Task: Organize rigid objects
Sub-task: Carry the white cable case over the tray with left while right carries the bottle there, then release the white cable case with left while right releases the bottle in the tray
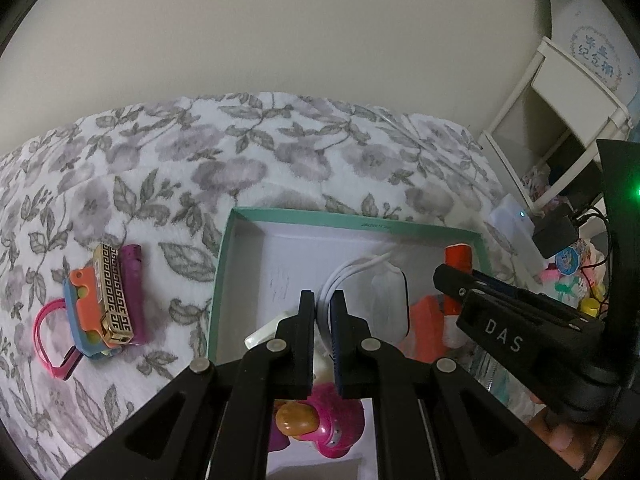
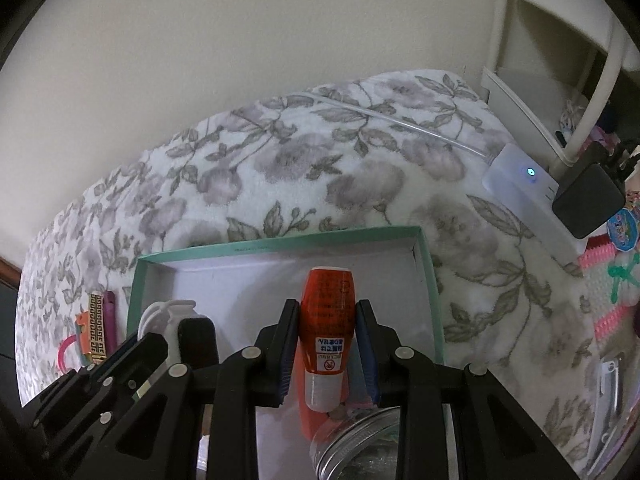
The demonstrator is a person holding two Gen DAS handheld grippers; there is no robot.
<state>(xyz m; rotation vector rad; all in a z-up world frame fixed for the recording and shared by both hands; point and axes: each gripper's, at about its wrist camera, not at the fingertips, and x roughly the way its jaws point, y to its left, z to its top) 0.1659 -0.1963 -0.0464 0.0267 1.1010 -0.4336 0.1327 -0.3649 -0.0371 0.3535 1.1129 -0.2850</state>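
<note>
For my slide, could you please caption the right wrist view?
Right gripper holds an orange bottle over the teal box.

Floral blanket (image 1: 280,152) carries a teal box (image 1: 224,260), perhaps stacked lighters (image 1: 114,296) and a white power strip (image 2: 520,184)

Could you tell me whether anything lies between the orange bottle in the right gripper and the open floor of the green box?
Nothing visible blocks it. The right gripper holds the orange bottle above a bare patch of the green box; a glass jar sits nearer the camera.
</note>
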